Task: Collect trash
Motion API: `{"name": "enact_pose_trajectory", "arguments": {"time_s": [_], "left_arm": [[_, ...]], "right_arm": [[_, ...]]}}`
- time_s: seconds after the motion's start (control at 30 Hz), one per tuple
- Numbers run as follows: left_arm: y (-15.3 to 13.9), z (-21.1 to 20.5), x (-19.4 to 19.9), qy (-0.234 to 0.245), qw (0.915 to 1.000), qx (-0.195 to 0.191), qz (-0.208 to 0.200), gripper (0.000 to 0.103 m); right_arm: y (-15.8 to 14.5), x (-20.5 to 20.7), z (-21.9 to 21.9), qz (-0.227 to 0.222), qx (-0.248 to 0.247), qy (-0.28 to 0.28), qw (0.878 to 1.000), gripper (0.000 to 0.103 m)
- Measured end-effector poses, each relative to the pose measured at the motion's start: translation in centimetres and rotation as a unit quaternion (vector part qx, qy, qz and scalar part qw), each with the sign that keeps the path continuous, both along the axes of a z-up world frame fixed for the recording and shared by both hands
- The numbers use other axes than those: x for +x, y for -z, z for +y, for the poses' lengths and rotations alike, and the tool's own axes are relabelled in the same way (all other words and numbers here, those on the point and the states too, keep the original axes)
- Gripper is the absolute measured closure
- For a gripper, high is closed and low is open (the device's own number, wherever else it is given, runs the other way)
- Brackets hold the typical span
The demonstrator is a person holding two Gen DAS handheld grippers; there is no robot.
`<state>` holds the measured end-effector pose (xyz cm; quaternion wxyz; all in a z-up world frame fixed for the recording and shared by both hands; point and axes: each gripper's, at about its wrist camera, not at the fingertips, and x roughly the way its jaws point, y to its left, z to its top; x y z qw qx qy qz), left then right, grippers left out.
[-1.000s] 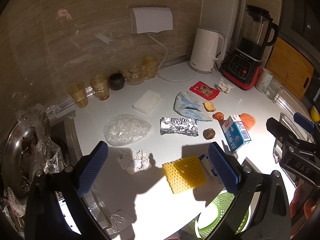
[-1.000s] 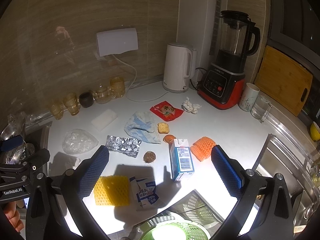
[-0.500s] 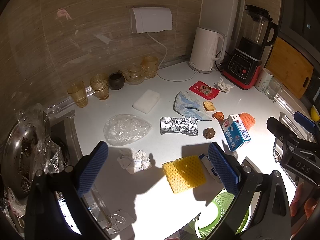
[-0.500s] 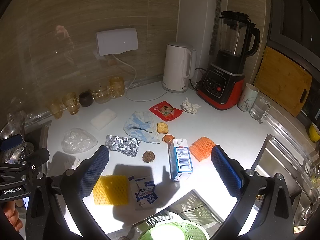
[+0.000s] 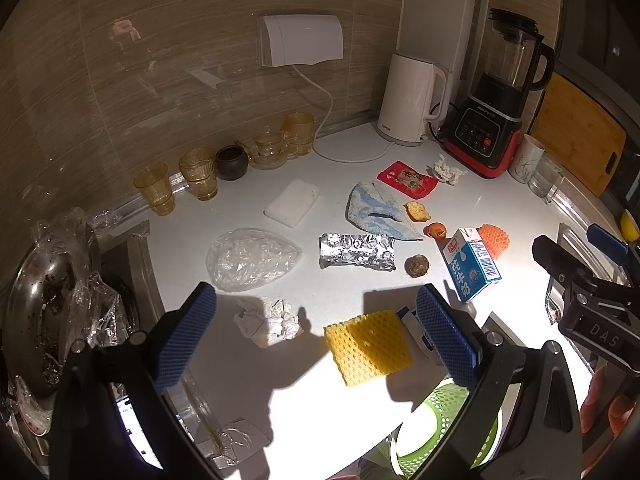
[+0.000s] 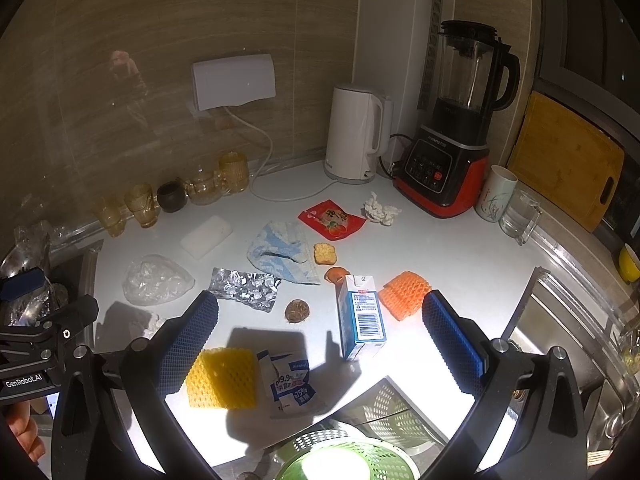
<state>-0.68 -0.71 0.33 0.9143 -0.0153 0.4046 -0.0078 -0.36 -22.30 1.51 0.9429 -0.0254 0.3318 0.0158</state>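
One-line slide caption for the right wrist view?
Open right gripper above littered counter: milk carton, yellow foam net, foil.

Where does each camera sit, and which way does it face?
Left wrist: on the left gripper, facing the white countertop and wall; the right gripper and fingertips show at right.
Right wrist: on the right gripper, same direction; the left gripper shows at left.
Shared: the upright blue-and-white milk carton, yellow foam net, green perforated basket.
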Motion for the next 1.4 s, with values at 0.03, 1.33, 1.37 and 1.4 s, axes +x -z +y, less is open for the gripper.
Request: {"name": "enact_pose_trajectory", "arguments": {"time_s": [0.03, 1.33, 1.37, 1.4], "left_arm": [[0.0, 0.0, 0.0, 0.0, 1.0, 0.0, 0.0, 0.007], [3.0, -1.0, -0.1, 0.056, 0.9981, -0.021, -0.013, 0.007], [3.7, -0.9, -0.2, 0.061, 0.9978, -0.021, -0.014, 0.007], [4.1, -0.8, -0.4, 0.063, 0.9977, -0.02, -0.016, 0.007]], "right_arm": [[0.0, -0.1, -0.1, 0.0, 0.0, 0.0, 1.0, 0.002], [2.9, 0.0, -1.8, 0.002, -0.005, 0.003, 1.0, 0.002], [3.2, 0.0, -1.9, 0.003, -0.006, 0.002, 1.0, 0.002], [4.0, 0.1, -2.1, 0.006, -0.007, 0.002, 1.0, 0.002]]}}
